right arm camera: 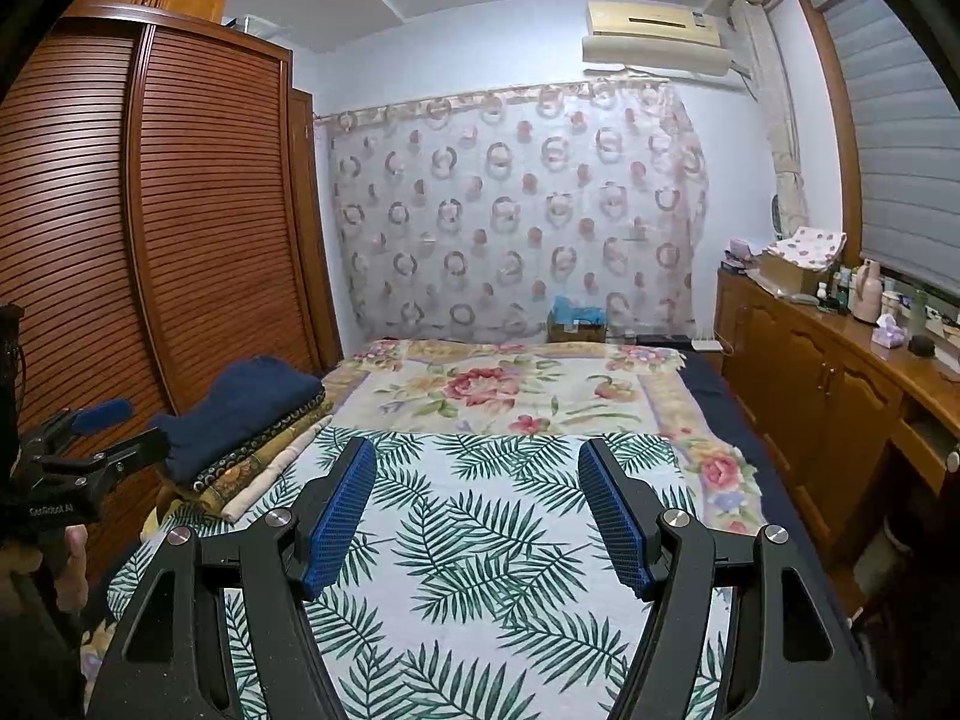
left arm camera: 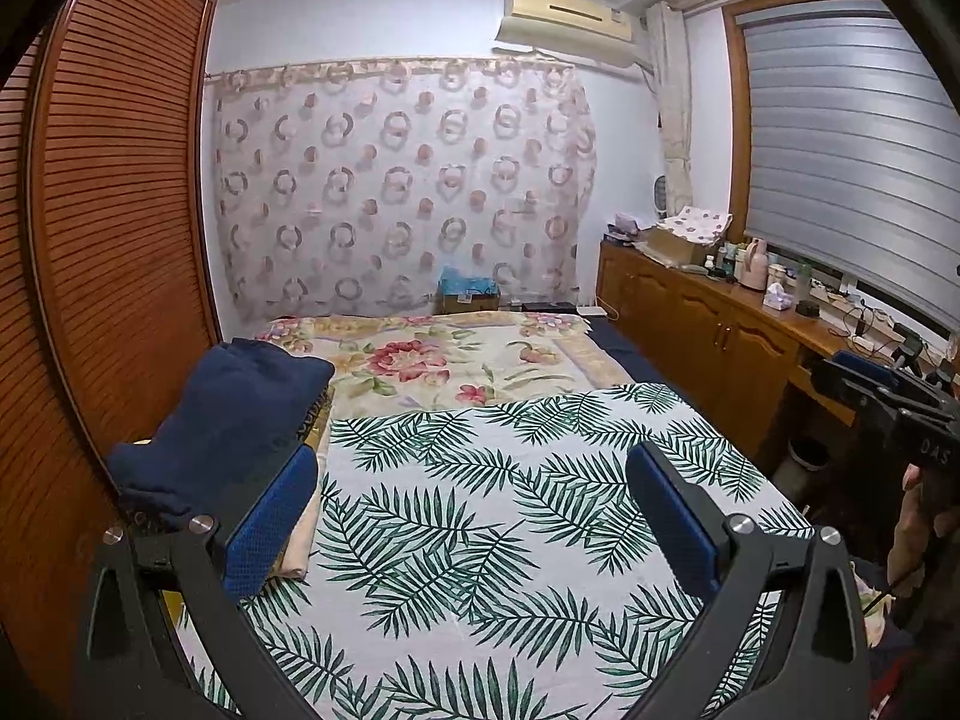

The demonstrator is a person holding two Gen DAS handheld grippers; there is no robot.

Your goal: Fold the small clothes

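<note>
Stack of folded clothes (right arm camera: 252,438) sat at left edge of bed, beside louvered wardrobe (right arm camera: 198,210), on near part of bed cover. Four layers visible from right wrist view: navy knit piece (right arm camera: 246,402) on top, thick and soft-looking, folded into rough rectangle with rounded far end; under it a dark patterned piece with pale circular print along its edge; then a mustard floral one; at the bottom a cream one (right arm camera: 270,480), sticking out furthest toward bed centre. Edges stepped, not flush. Navy top piece sagged a little at near end.

Palm-leaf sheet (left arm camera: 480,510) covered near half of bed, flat, white with green fronds. Floral blanket (left arm camera: 450,360) lay further back, toward curtain.

Left gripper (left arm camera: 474,480): blue pads spread wide, nothing between them, hovered above leaf sheet. Left pad overlapped navy piece in left wrist view; contact impossible to tell.

Right gripper (right arm camera: 477,480): fingers parted moderately, empty, aimed over leaf sheet toward floral blanket, well apart from stack.

Hand (right arm camera: 69,564) on left gripper's handle visible at left edge of right wrist view.
</note>
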